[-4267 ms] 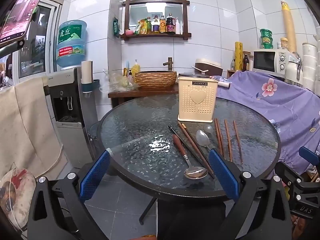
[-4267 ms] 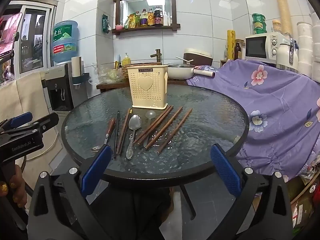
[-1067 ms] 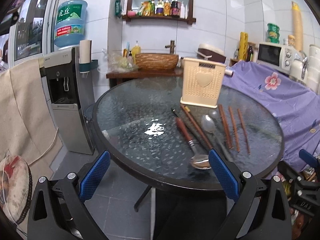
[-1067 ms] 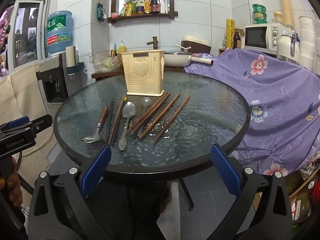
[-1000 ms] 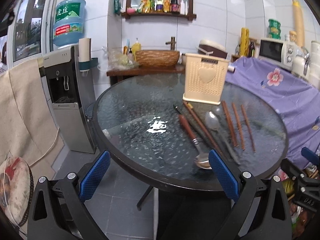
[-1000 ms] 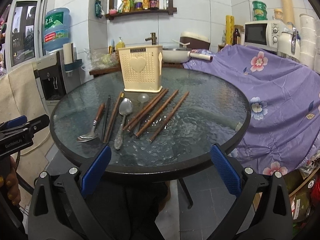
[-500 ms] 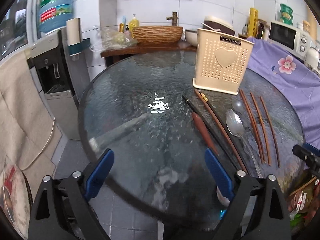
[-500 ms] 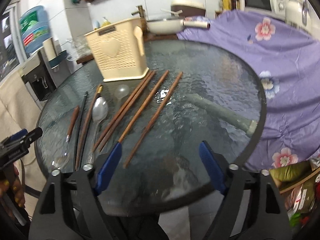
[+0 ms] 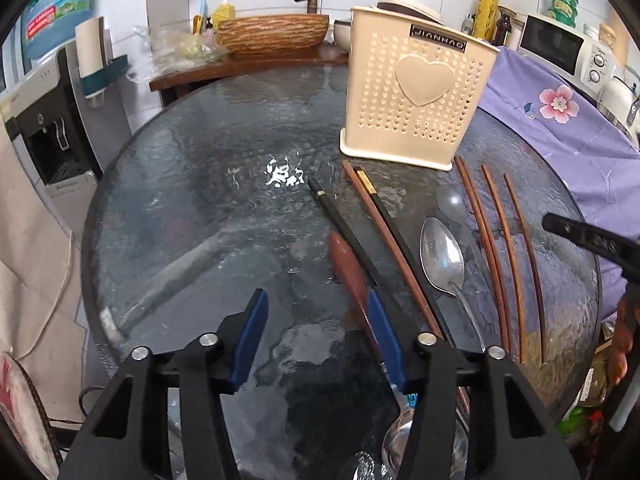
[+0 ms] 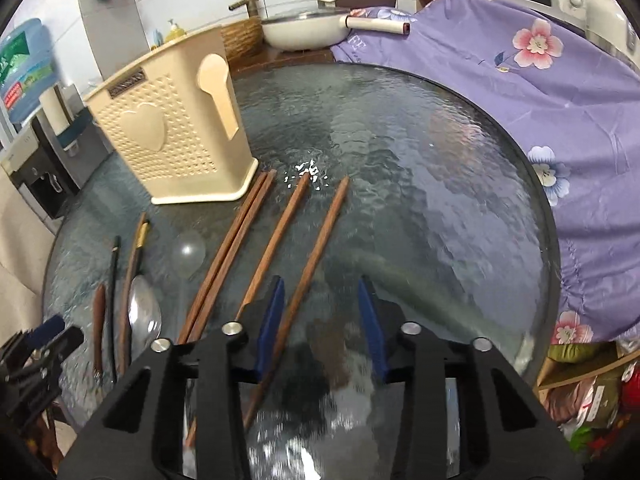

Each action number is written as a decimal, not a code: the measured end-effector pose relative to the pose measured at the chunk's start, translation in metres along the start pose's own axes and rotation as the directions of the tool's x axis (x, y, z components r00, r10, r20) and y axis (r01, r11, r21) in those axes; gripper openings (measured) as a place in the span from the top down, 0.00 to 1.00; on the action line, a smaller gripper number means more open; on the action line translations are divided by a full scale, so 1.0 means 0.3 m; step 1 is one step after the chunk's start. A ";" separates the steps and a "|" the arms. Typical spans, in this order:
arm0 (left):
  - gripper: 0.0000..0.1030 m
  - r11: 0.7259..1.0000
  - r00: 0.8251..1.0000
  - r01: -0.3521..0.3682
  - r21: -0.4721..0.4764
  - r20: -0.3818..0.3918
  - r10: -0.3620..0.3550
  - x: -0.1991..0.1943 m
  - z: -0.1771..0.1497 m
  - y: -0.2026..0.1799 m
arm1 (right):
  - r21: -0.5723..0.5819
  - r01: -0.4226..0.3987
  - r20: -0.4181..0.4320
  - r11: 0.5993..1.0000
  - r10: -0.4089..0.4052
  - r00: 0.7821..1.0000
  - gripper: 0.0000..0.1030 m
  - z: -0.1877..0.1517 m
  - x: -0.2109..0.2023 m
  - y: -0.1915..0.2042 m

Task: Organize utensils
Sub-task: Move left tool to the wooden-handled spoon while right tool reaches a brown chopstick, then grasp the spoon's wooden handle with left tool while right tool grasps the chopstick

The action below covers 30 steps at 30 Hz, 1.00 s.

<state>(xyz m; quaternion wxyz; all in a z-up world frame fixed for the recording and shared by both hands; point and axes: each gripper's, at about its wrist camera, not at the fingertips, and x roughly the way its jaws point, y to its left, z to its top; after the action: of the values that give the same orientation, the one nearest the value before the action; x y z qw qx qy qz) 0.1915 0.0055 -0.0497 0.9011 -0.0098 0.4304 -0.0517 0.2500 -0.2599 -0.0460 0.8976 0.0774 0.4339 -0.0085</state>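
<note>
The round dark textured-glass surface (image 9: 208, 184) carries a cream perforated plastic utensil holder with a raised heart (image 9: 416, 92), standing upright toward its far side; in front of the holder the utensils lie flat in a loose row; a wooden-handled metal spoon (image 9: 348, 268), two dark black chopsticks with gold bands (image 9: 344, 224), a silver metal spoon (image 9: 442, 256) and a clear plastic spoon (image 10: 188, 258) sit to one side, with four reddish-brown wooden chopsticks (image 10: 236, 252) to the other.

The left gripper (image 9: 316, 328) hangs low over the near part of the surface, its blue-padded jaws apart and closing; the wooden-handled metal spoon runs just beside the right-hand pad, outside the gap, and nothing lies between the pads.

The right gripper (image 10: 322, 320) hangs over the wooden chopsticks, jaws apart and closing; the outermost chopstick (image 10: 316, 256) passes just inside the left-hand pad, and whether the pad touches it I cannot tell.

A purple flowered cloth (image 10: 560, 92) lies beyond the surface's edge.
</note>
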 end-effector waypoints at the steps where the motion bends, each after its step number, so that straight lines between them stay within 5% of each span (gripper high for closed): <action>1: 0.55 1.000 1.000 0.001 -0.005 -0.007 -0.001 0.006 0.003 0.001 | 0.001 0.009 -0.004 1.000 -0.009 1.000 0.70 0.011 0.013 0.002; 18: 0.62 0.998 0.998 0.046 -0.042 -0.044 -0.048 0.034 0.034 -0.029 | 0.027 0.047 -0.074 0.999 -0.045 0.996 0.77 0.072 0.155 0.027; 22: 0.63 1.000 0.999 0.006 -0.001 -0.045 -0.006 0.042 0.030 -0.056 | 0.018 0.058 -0.077 0.998 -0.056 0.995 0.79 0.070 0.169 0.035; 30: 0.76 0.999 0.997 0.023 -0.023 -0.070 -0.025 0.074 0.027 -0.049 | -0.004 0.085 -0.084 0.996 -0.085 0.993 0.84 0.095 0.199 0.066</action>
<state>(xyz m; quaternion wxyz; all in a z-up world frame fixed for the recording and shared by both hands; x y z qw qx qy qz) 0.2104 -0.0117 -0.0610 0.8847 -0.0229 0.4620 -0.0581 0.3110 -0.2415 -0.0726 0.8773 0.0589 0.4743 -0.0432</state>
